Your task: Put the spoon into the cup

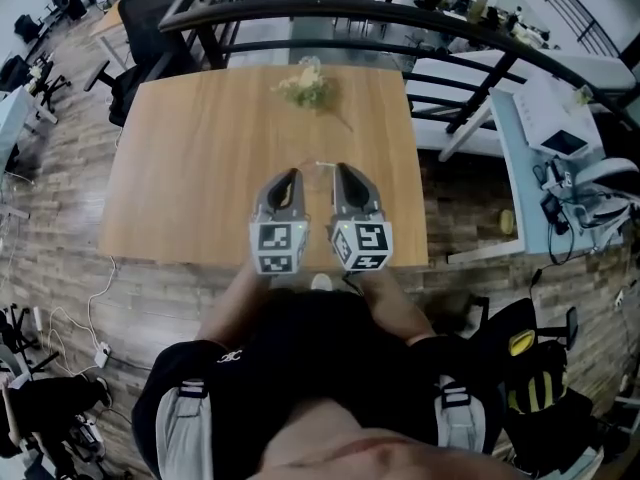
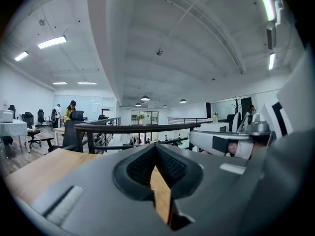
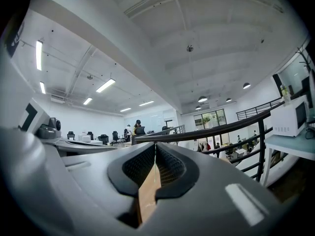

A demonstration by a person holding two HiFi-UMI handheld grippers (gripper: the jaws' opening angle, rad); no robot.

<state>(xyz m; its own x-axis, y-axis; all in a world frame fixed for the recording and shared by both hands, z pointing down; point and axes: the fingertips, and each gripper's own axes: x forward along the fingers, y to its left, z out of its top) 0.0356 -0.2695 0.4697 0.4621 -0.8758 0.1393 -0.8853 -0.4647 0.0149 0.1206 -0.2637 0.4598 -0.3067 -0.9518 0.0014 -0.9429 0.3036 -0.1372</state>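
In the head view my two grippers are held side by side over the near part of a wooden table (image 1: 200,158). My left gripper (image 1: 290,176) and right gripper (image 1: 341,169) both point toward the table's far edge. The left gripper view shows its pads (image 2: 155,149) meeting at the tip with nothing between them. The right gripper's pads (image 3: 155,146) meet the same way, empty. I cannot make out a spoon or a cup in any view. A pale bunch of flowers (image 1: 305,83) lies near the far edge.
A black railing (image 1: 330,13) runs just beyond the table's far edge. A white desk with equipment (image 1: 560,138) stands to the right, and an office chair (image 1: 140,28) at the far left. Bags (image 1: 540,368) and cables lie on the floor around the person.
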